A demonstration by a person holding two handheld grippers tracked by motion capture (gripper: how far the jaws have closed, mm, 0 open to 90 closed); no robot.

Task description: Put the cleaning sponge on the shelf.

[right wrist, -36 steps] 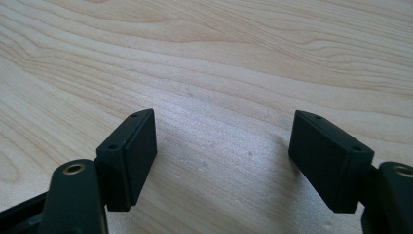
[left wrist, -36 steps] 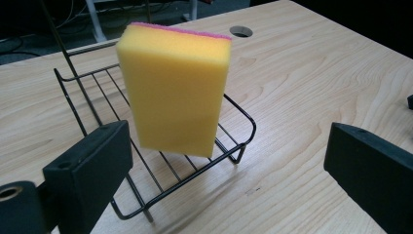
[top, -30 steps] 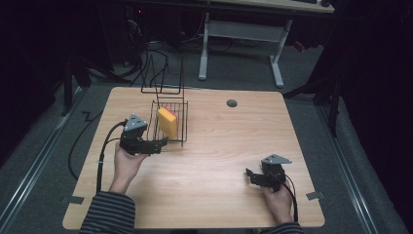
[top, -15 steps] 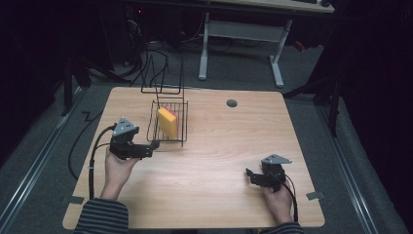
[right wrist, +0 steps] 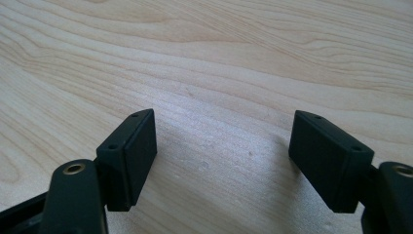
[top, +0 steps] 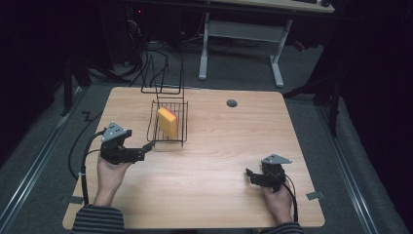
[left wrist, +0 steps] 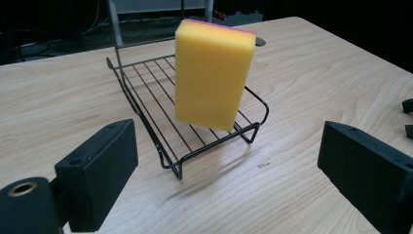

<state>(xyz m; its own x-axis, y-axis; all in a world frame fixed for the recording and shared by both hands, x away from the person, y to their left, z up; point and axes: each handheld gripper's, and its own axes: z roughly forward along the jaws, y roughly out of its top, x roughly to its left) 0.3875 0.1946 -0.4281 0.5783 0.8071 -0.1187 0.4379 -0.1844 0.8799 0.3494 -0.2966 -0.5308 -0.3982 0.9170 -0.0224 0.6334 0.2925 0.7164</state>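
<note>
- Since the earlier frame, the left claw (top: 148, 145) has drawn back from the black wire rack (top: 168, 124) toward the near left side of the light wooden bench (top: 219, 146); the right claw (top: 249, 174) has stayed in place.
- The left claw's jaws have just been closing, with nothing between them; they stand apart.
- The yellow rectangular foam sponge with a pink top layer (left wrist: 214, 73) stands upright on end in the black wire rack (left wrist: 195, 117), leaning slightly.
- In the left gripper view, the sponge sits ahead of the left claw (left wrist: 229, 165), centred between the two jaws but clear of them; the rack's near edge lies just beyond the jaw tips.
- In the high view, the left claw tips sit just beside the rack's near left corner; whether they touch cannot be told.
- The right claw (right wrist: 221, 146) has its jaws apart over bare bench, holding nothing, well apart from the rack and sponge (top: 168, 122).
</note>
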